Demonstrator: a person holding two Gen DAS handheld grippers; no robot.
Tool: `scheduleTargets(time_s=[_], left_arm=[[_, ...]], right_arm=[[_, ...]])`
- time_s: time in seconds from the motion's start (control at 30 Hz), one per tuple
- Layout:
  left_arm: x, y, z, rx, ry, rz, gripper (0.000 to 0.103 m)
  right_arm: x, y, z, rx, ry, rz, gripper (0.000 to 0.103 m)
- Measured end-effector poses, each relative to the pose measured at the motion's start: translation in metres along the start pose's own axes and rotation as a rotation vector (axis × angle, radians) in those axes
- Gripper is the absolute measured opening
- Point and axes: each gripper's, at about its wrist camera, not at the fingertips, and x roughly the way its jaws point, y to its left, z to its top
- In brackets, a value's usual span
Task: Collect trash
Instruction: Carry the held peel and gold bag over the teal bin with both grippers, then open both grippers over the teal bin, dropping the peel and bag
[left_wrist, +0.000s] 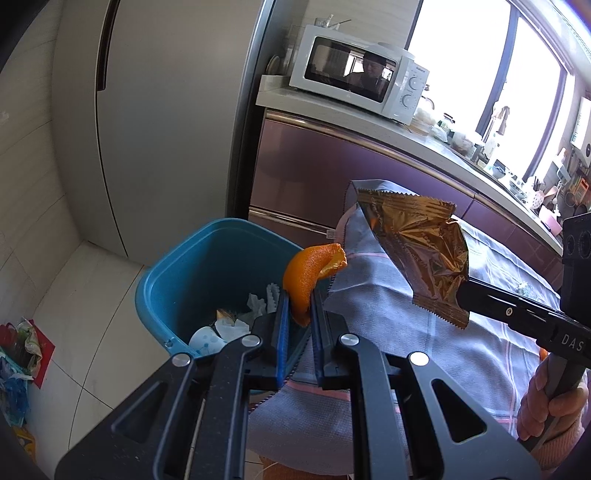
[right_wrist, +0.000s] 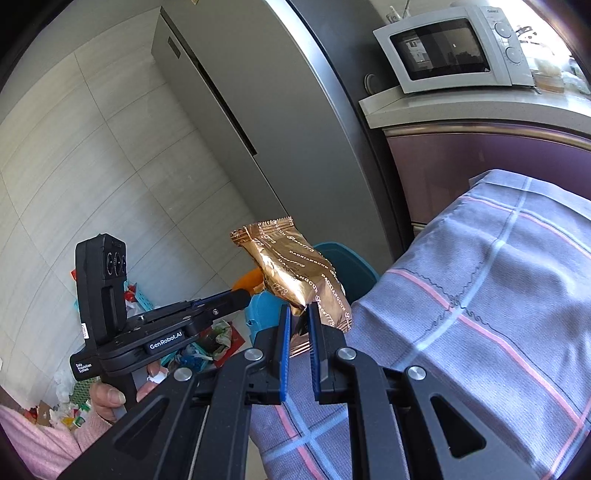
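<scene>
Meanwhile left tongs (left_wrist: 300, 295) pinch curled, dimpled orange peel (left_wrist: 310, 273); right tongs (right_wrist: 297, 314) clamp crinkled gold foil wrapper (right_wrist: 295, 273).

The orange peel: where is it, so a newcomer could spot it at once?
Start at the tall grey fridge, then drop to the open blue plastic bin on the floor in front of it. Just above the bin's right rim, the left tongs pinch a curved piece of bright orange peel. Its dimpled skin differs from the shiny gold foil wrapper nearby.
</scene>
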Motion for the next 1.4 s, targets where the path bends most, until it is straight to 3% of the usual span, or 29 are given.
scheduleTargets(time_s=[0.7,1.4], left_arm=[[0.011,0.026,0.001,-0.057,0.004,0.066,0.012],[0.043,0.039,0.002,-0.100,0.043,0.100,0.012]], right_arm=[[0.041,0.014,0.015,-0.007,0.053,0.036,0.008],[0.085,0.008,0.025,0.012,0.134,0.012,0.009]])
